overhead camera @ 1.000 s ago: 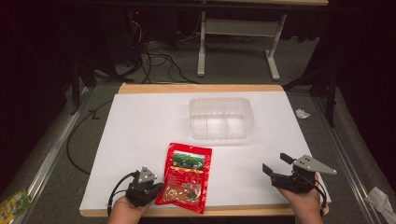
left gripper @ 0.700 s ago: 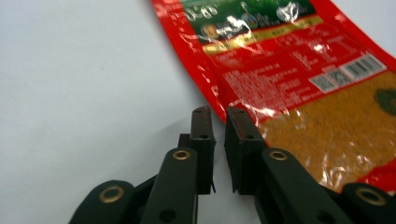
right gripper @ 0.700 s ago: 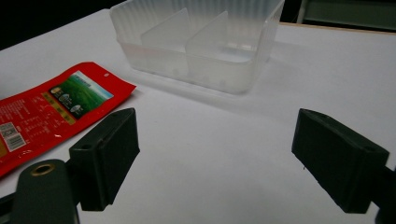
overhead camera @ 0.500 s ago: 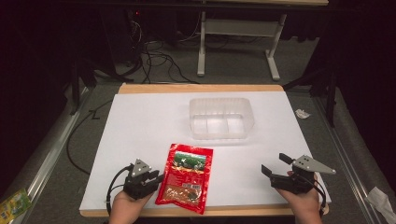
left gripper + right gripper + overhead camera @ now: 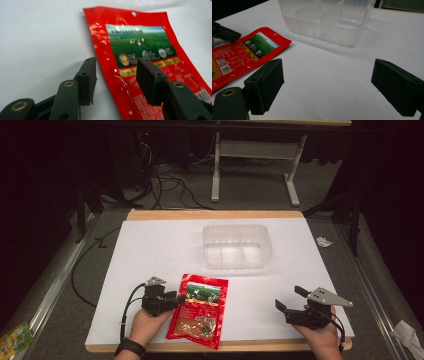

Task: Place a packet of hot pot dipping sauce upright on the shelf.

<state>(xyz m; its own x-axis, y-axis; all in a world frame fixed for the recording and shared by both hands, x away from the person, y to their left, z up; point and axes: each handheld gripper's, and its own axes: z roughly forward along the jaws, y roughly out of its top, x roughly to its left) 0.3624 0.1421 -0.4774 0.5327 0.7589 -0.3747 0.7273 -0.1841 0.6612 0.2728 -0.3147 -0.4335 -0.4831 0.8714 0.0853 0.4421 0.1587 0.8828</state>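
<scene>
Left gripper (image 5: 172,301) at the left edge of the red snack pouch (image 5: 198,310), jaws moderately open and straddling that edge (see left gripper view, pouch (image 5: 140,57)); nothing clamped yet. Pouch lies flat near the front edge of the tabletop (image 5: 150,250), left of centre. Clear divided tray (image 5: 237,246) sits toward the back, well apart. Right gripper (image 5: 290,300) rests near the front-right corner, jaws wide, empty. For a clean pick: slide lower jaw under the pouch edge, keep it shallow w/ the table, close on the seam, not the bulging fill.
</scene>
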